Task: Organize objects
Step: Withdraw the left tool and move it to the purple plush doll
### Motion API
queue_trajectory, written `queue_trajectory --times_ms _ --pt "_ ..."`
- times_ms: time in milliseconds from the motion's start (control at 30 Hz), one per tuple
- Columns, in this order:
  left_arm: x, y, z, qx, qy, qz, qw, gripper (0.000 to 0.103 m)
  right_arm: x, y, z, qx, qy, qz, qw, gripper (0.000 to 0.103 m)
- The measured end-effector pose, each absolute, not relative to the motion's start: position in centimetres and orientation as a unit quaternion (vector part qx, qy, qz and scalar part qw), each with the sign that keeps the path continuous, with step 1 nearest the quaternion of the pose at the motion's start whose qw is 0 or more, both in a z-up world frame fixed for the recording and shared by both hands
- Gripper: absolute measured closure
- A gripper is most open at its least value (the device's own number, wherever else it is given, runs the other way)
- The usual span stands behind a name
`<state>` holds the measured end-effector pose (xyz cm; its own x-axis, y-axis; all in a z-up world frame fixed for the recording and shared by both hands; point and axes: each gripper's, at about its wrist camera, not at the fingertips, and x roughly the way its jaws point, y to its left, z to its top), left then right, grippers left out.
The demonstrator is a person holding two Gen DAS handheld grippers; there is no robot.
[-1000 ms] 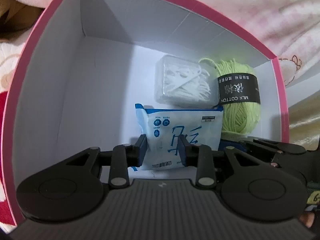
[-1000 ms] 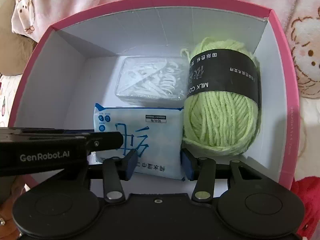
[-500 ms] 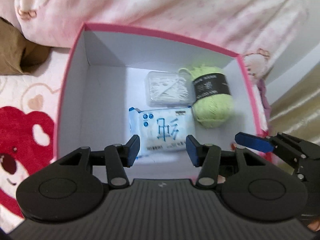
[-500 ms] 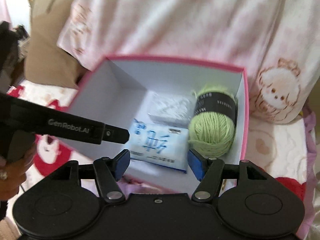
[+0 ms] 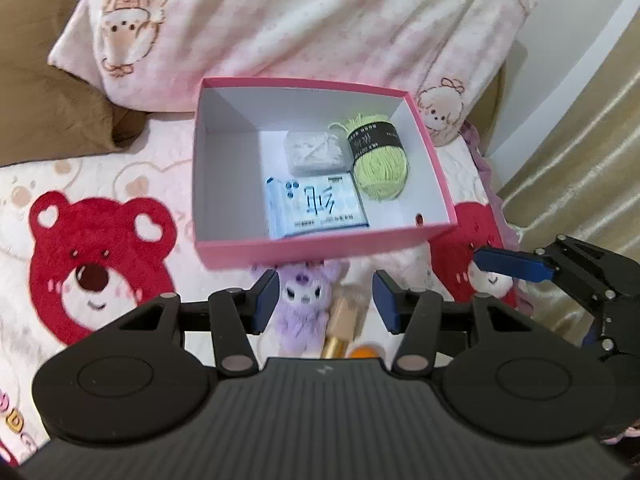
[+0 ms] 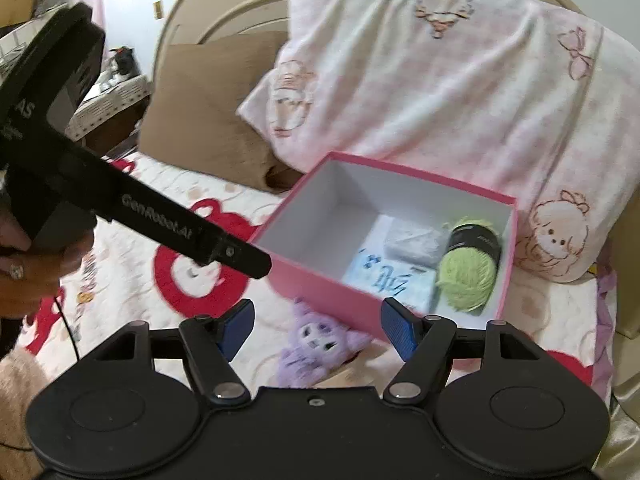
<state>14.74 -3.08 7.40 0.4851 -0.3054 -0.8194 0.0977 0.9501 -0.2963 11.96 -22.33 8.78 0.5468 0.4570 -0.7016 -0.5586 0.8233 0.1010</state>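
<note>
Both tongs are hanging empty above the bed, left tongs [image 5: 326, 300] apart, right tongs [image 6: 316, 328] opening. At frame centre, the pink box [image 5: 320, 246] is holding green yarn [image 5: 380, 164], a blue-white packet [image 5: 316, 210] and, seemingly, a clear case [image 5: 314, 152].

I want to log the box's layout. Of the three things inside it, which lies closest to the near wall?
The blue-and-white wipes pack: it lies against the pink box's near wall, while the clear case and green yarn lie behind it, toward the far wall.

on the bed [image 5: 132, 168], the box [image 5: 320, 246] holds the yarn ball [image 5: 380, 168] far right, the clear case [image 5: 314, 152] left of it, the packet [image 5: 316, 208] nearer. the plush toy [image 5: 304, 300] lies just before the box.
</note>
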Motion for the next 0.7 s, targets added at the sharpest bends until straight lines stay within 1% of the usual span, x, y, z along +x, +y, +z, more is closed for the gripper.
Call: queue_trajectory --times_ms 300,500,700 --pt "9.7 -1.9 8.4 -0.102 0.486 -0.137 0.857 0.051 7.7 -20.6 8.9 -0.072 0.388 0.316 0.863 0.027" --pt "8.3 -1.3 6.1 -0.11 0.482 -0.151 0.856 0.051 6.9 -19.4 7.6 -0.069 0.406 0.324 0.852 0.025" --pt "8.7 -1.0 3.1 -0.109 0.465 -0.158 0.864 0.051 7.9 -18.3 4.9 -0.062 0.425 0.319 0.845 0.025"
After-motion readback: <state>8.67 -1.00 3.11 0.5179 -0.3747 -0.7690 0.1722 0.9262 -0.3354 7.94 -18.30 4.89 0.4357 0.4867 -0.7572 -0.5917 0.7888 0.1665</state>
